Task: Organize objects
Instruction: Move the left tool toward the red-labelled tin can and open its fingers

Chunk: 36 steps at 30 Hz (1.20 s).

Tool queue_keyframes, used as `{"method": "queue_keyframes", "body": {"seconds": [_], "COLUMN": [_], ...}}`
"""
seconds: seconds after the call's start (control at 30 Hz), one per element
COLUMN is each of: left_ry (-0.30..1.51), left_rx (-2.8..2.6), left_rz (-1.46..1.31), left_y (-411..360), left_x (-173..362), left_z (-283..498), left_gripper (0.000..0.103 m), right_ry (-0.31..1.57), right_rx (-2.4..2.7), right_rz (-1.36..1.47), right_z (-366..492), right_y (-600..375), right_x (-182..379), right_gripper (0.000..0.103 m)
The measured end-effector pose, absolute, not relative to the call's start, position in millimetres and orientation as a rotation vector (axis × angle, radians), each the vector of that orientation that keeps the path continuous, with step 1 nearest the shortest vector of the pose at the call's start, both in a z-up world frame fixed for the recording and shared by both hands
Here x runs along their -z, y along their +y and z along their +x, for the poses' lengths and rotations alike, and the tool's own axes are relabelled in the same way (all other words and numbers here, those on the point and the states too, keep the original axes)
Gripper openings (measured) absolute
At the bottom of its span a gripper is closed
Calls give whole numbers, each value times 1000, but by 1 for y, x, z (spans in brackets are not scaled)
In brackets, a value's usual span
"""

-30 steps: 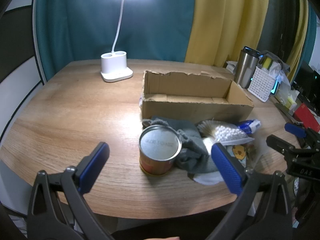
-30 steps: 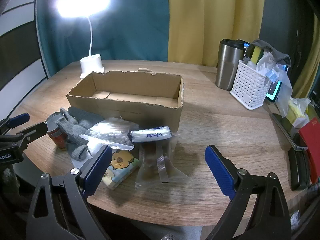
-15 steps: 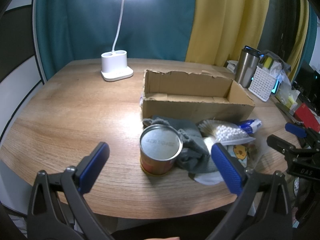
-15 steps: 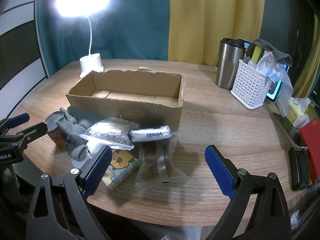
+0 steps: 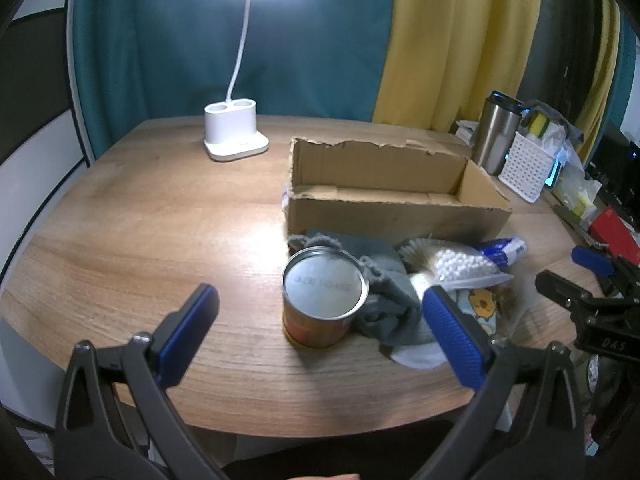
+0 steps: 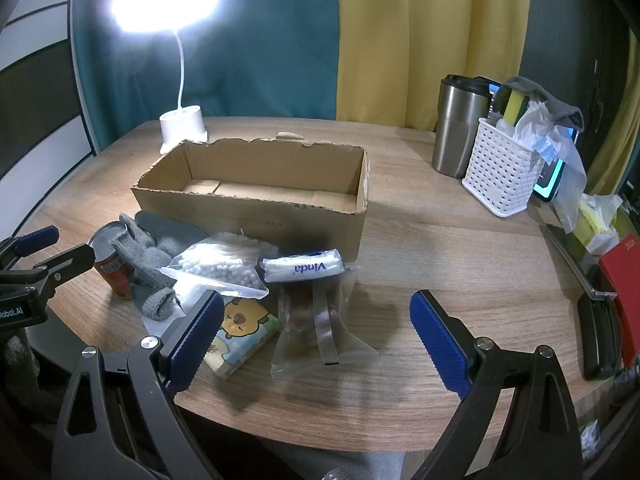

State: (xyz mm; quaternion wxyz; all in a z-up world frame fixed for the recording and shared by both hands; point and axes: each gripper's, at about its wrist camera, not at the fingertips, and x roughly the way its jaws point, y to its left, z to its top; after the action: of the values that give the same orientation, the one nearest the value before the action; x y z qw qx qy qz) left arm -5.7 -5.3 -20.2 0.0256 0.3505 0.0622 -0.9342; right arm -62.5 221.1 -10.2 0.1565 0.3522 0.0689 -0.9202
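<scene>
wooden table (image 6: 420,248) with "vinda" tissue pack (image 6: 303,266), both grippers' jaws spread, empty

Place: I read this as a room in a home, at a desk or dining table used for everyday bits.
Table (image 6: 420,240): round-edged wood-grain top, filling most of my view.
Curtains: a teal curtain (image 5: 168,48) and a yellow curtain (image 5: 452,40) hang right behind the far edge.
Lamp: a white desk lamp (image 5: 235,136) with pen-holder wells in its base stands far left, lit.
Far right clutter: a steel travel mug (image 6: 460,124), a white plastic basket (image 6: 500,176) stuffed with sponges and bags, a red notebook (image 6: 622,276).
Household goods: a torn cardboard box (image 6: 256,208), a tissue pack (image 6: 304,266), a food can (image 5: 324,300), grey socks (image 5: 384,300).
</scene>
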Motion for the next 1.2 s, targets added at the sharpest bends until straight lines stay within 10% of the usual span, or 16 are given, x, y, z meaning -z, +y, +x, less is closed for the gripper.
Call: {"method": "queue_keyframes", "body": {"seconds": [1.2], "left_ry": [195], "left_rx": [2879], "left_rz": [1093], "left_y": [-7], "left_x": [22], "left_z": [-5], "left_gripper": [102], "right_ry": [189], "right_rx": [2635], "right_rz": [1031], "right_z": [-63], "right_y": [223], "right_x": [14], "right_gripper": [96]}}
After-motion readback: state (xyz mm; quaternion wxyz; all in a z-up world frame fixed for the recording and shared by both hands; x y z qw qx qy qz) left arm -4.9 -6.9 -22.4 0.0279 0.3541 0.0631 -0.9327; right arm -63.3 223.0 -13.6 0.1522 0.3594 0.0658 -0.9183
